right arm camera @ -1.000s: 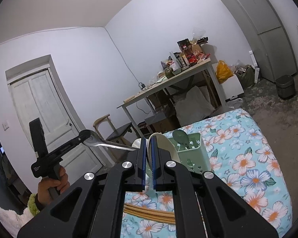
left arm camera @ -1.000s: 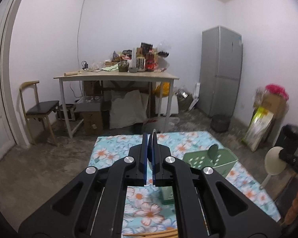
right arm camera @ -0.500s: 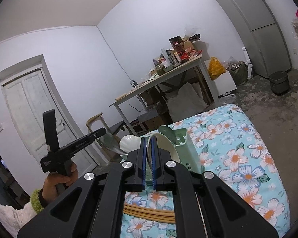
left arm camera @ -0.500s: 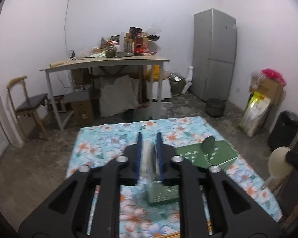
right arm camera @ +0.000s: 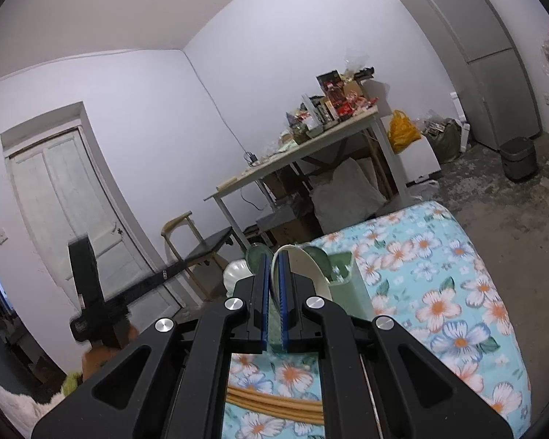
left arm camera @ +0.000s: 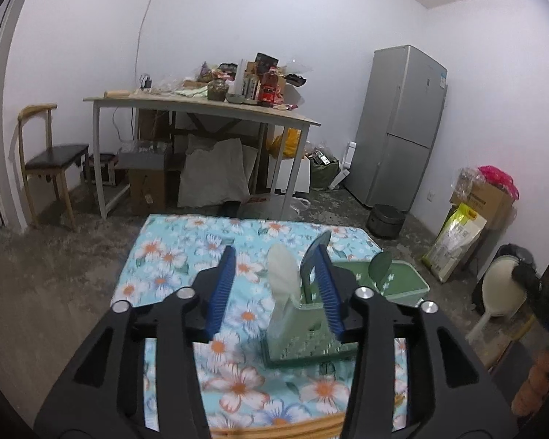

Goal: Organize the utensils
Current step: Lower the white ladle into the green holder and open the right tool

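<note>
The left hand-held gripper stood wide open over the green holder on the flowered desk. The right hand-held gripper pinched a cream ladle. No writing was readable.

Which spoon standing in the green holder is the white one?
The white spoon, leftmost in the holder, between the open left jaws; the other spoons are green.

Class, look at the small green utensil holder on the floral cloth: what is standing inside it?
Inside the green utensil holder stand a white spoon and a dark green spoon, bowls up. Their lower handles are hidden by its wall and the left gripper.
</note>
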